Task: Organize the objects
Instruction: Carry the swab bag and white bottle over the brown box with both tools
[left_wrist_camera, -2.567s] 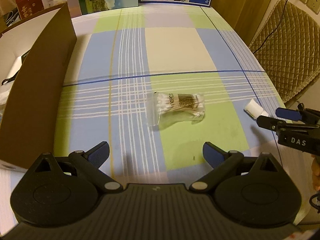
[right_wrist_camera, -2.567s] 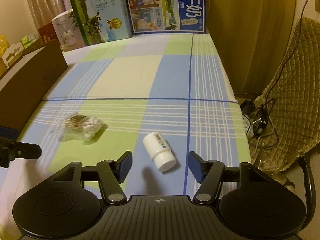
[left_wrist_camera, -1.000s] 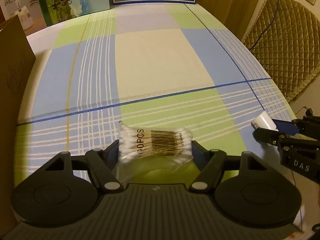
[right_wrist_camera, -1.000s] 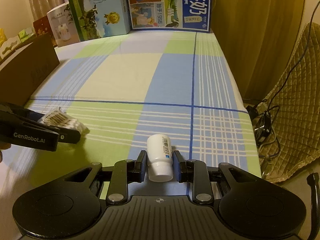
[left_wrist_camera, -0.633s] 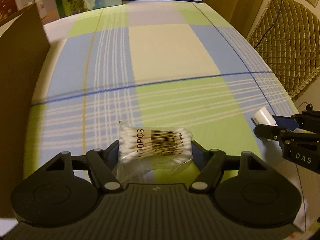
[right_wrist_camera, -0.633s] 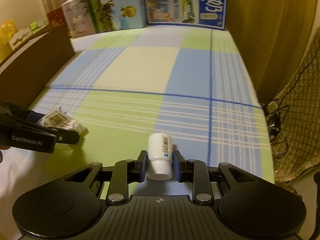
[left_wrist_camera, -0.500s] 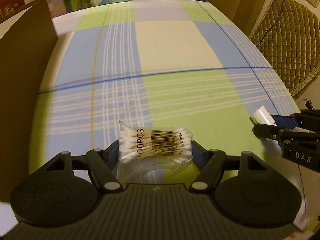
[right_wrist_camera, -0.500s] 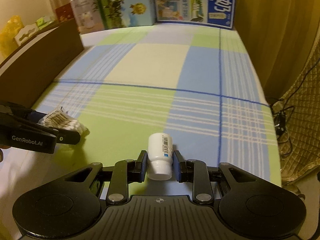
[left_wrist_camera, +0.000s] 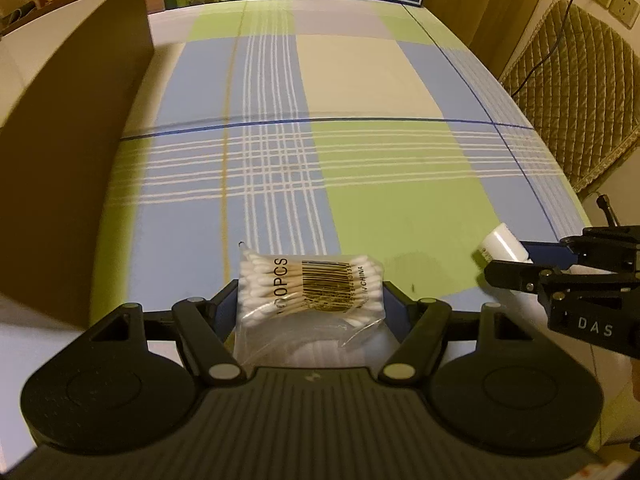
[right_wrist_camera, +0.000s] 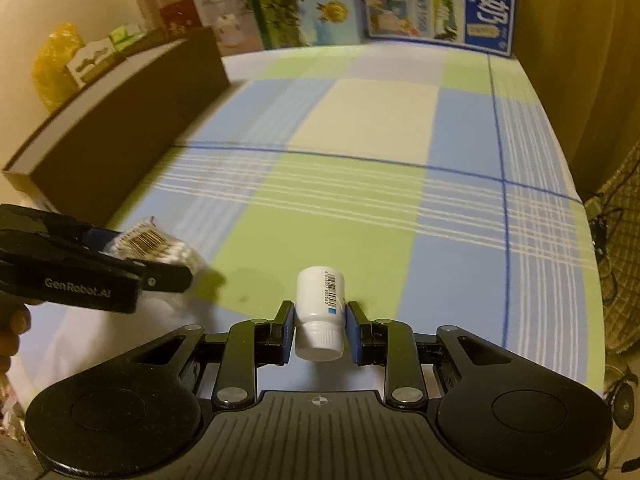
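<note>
Cardboard box (left_wrist_camera: 76, 152) stands at far left along the plaid counter (left_wrist_camera: 360, 92). Next, my left gripper (left_wrist_camera: 310, 300) has its jaws clamped on the cotton swab bag (left_wrist_camera: 308, 286), lifted above the cloth. On the right, my right gripper (right_wrist_camera: 319, 330) has its jaws clamped on the white bottle (right_wrist_camera: 320, 308), cap toward me.

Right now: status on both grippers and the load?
Left gripper shut on cotton swab pack. Right gripper shut on white bottle. Both held above the checked tablecloth. Brown box left; nothing between.
</note>
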The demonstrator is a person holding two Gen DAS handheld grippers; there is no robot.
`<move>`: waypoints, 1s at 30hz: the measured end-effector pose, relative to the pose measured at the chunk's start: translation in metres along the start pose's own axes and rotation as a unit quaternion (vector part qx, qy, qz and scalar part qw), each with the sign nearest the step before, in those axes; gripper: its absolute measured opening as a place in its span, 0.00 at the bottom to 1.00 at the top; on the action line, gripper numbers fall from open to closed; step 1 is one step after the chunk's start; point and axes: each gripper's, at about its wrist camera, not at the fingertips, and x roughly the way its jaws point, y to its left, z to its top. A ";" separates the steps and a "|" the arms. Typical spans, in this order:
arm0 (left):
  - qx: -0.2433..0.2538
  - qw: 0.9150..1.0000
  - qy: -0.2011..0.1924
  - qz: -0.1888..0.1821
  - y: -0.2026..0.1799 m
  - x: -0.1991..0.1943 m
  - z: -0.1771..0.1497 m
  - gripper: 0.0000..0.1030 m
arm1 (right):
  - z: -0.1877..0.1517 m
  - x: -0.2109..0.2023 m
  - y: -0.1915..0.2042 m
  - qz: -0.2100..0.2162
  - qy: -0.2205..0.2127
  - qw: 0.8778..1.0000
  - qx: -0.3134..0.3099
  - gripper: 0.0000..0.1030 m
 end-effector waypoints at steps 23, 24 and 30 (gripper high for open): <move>-0.040 0.996 -0.074 0.010 0.044 -0.111 -0.007 0.67 | 0.043 -0.044 0.081 0.085 -0.038 0.995 -0.048 0.24; -0.041 0.996 -0.076 0.011 0.046 -0.114 -0.007 0.67 | 0.045 -0.044 0.086 0.089 -0.040 0.994 -0.050 0.24; -0.054 0.994 -0.090 0.021 0.070 -0.135 -0.006 0.67 | 0.057 -0.041 0.115 0.110 -0.044 0.991 -0.066 0.24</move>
